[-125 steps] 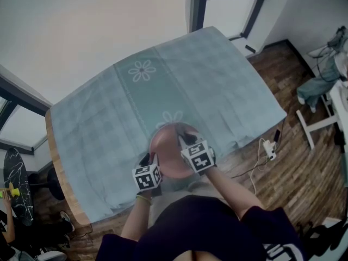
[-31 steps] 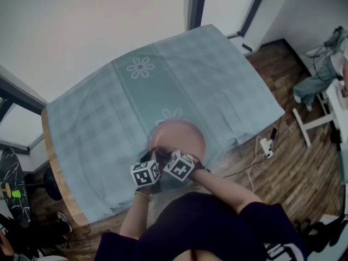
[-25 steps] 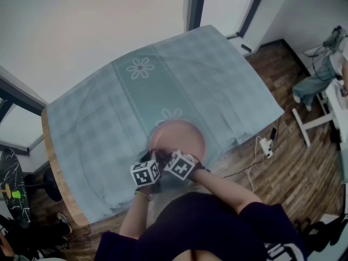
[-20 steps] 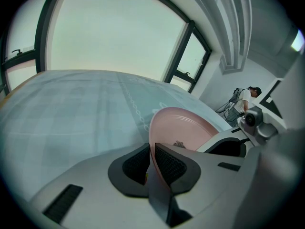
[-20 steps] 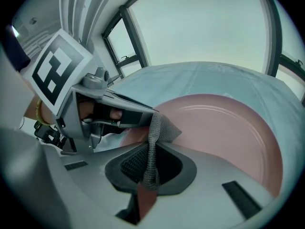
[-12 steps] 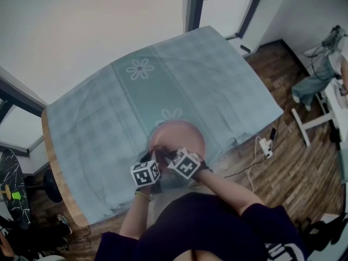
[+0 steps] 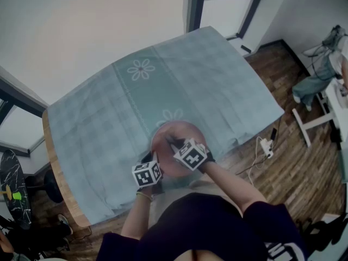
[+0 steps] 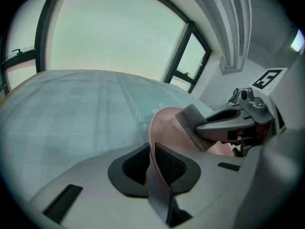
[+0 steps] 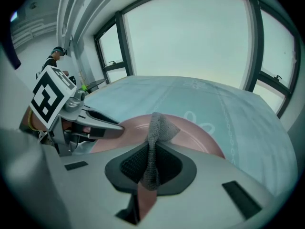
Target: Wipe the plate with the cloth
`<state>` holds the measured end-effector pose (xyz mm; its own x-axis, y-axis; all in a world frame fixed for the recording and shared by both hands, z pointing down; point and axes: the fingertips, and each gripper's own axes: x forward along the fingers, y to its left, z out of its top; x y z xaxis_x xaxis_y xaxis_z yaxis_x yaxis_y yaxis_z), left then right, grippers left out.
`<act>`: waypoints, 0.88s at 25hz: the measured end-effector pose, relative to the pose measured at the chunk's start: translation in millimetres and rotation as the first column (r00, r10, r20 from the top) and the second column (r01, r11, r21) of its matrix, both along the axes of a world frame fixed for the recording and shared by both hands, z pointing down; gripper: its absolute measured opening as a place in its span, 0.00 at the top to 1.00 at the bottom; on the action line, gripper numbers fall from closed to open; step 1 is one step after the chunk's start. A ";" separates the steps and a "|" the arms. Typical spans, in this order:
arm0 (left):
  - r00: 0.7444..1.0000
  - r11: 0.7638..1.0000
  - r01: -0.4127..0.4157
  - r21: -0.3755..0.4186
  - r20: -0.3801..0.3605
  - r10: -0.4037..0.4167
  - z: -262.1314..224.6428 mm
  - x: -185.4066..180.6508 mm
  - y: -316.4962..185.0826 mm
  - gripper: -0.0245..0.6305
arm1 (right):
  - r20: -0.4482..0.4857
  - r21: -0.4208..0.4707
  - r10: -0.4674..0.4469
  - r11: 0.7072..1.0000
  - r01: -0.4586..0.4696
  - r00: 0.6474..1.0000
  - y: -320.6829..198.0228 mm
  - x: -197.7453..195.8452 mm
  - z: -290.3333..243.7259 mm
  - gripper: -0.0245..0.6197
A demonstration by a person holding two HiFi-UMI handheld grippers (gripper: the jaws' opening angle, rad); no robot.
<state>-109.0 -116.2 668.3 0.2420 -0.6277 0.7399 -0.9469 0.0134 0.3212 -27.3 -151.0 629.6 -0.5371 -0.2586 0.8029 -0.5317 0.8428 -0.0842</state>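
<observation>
Two marker cubes and the arms behind them cover the near half of the plate [image 7: 187,130] in the head view, so the cloth is hard to make out from there. That view is also soft and dim. In each gripper view the gripper's own grey body cuts off the lower part of the plate. No view shows whether its far rim rests on the tablecloth [image 7: 109,113] or hangs just above it.

The plate is round, plain pink and smooth, with a shallow raised rim. It sits over the near edge of the table [image 7: 54,162], close to the person's body and just this side of a white flower pattern [image 7: 173,116] on the pale teal checked tablecloth. The left gripper [image 8: 151,161] pinches the plate's rim, its dark ribbed pads pressed against both sides of the thin edge, and the plate stands tilted up out of them.

The cloth [image 9: 159,125] is a grey knitted strip. The right gripper [image 9: 150,163] has its jaws clamped on it, and the cloth runs up between the pads to a folded end beyond the tips. That folded end lies against the plate's upper face near the middle, and it is the one thing on the plate.
</observation>
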 end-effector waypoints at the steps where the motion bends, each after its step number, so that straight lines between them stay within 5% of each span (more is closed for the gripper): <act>1: 1.000 1.000 0.000 0.000 -0.001 0.000 -0.1 0.2 0.3 0.89 | -0.005 0.006 0.009 1.000 -0.009 1.000 -4.9 3.2 -0.2 0.91; 16: 1.000 1.000 -0.001 0.001 -0.011 0.001 0.3 0.5 -0.5 0.89 | -0.159 0.015 0.100 0.995 -0.099 0.982 -49.7 52.4 28.5 0.91; 22: 1.000 1.000 -0.001 0.003 -0.008 0.001 1.3 -0.9 -0.8 0.89 | -0.181 0.025 0.027 0.999 -0.023 0.983 -47.0 43.2 27.6 0.91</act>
<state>-109.9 -116.9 669.6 0.2485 -0.6297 0.7360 -0.9444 0.0115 0.3287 15.9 -198.0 657.2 -0.3761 -0.2896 0.8802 -0.5571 0.8297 0.0349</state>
